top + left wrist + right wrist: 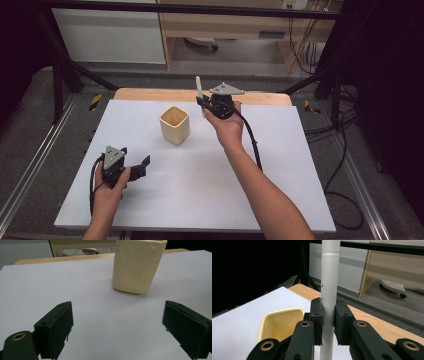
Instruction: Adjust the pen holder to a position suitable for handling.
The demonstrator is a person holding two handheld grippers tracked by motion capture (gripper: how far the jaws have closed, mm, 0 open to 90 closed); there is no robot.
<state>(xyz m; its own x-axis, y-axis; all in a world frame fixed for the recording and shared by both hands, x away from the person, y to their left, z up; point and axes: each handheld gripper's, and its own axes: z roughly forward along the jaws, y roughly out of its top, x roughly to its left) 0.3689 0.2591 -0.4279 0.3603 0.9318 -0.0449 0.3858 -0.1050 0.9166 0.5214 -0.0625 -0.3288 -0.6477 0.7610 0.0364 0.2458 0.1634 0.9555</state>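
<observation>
Pen (329,290) in right gripper (328,322) bears tiny unreadable marks.

A: What did the right gripper (328,323) have between its jaws?

B: A white pen (329,290), upright, clamped from both sides by the black pads (316,322). Its barrel ran well above the jaws and out of the top edge, and a short stub showed below them.

A: And beside it?

B: A cream cup (279,323) sat low to the left of the jaws, its open mouth showing, on a white sheet (242,320). A wooden table edge (372,320) ran behind the jaws.
</observation>
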